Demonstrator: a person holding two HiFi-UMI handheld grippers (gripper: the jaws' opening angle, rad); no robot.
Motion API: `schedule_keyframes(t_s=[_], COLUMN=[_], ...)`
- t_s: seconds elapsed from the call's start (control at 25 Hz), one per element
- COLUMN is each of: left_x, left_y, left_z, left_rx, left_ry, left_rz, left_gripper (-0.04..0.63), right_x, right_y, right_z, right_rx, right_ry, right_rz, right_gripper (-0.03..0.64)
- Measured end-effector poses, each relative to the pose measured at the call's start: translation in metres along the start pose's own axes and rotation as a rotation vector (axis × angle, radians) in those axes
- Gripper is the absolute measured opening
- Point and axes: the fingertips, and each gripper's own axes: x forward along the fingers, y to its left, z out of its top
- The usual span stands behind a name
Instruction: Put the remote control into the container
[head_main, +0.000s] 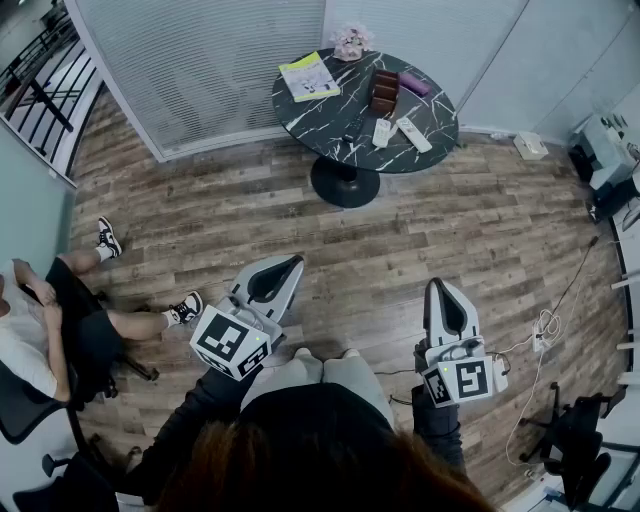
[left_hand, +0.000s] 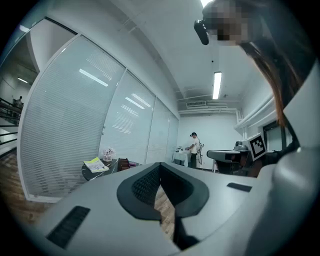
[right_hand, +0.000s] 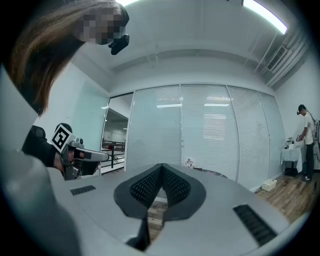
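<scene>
On the wooden floor (head_main: 200, 220), short of the round dark table (head_main: 322, 122), both tools are held level. Left gripper (head_main: 294, 262): jaws fully together, nothing held. On the table, from left to right: a yellow booklet (head_main: 308, 76), the brown container (head_main: 384, 92), and two white remote controls (head_main: 382, 132) side by side at the near edge, just in front of the container. Right gripper (head_main: 438, 285): jaws fully together, nothing held.

Assessment: the step in hand is the approach. It is best done by closing on the table first, opening one gripper's jaws before arrival, and lining them across the narrow width of one remote.

Both remotes lie well apart from either gripper, ahead of them. They sit nearer the right gripper's line than the left's.
</scene>
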Motion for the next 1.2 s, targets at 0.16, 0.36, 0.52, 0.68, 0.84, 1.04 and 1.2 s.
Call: schedule_keyframes(t_s=[0.16, 0.36, 0.52, 0.68, 0.84, 1.04, 1.2], left_x=[0.001, 0.004, 0.008, 0.012, 0.026, 0.049, 0.075], left_y=[0.001, 0.006, 0.011, 0.016, 0.025, 0.039, 0.057], left_z=[-0.001, 0.001, 0.001, -0.001, -0.002, -0.002, 0.002], left_rx=[-0.014, -0.008, 0.007, -0.004, -0.013, -0.013, -0.028], left_ry=[0.000, -0.004, -0.002, 0.003, 0.010, 0.006, 0.009], left_rz=[-0.005, -0.010, -0.006, -0.005, -0.004, 0.007, 0.036], left_gripper=[0.009, 0.009, 0.009, 0.009, 0.009, 0.009, 0.009], right_x=[0.001, 0.007, 0.010, 0.012, 0.024, 0.053, 0.085], right_y=[0.003, 0.006, 0.003, 0.002, -0.005, -0.025, -0.047], right_z=[0.001, 0.006, 0.008, 0.009, 0.010, 0.004, 0.005], right_rx=[-0.004, 0.021, 0.027, 0.061, 0.074, 0.095, 0.114], right_ry=[-0.003, -0.028, -0.032, -0.048, -0.057, -0.056, -0.068], right_rz=[0.001, 0.005, -0.013, 0.000, 0.017, 0.031, 0.072], right_gripper=[0.015, 0.015, 0.015, 0.015, 0.017, 0.017, 0.017])
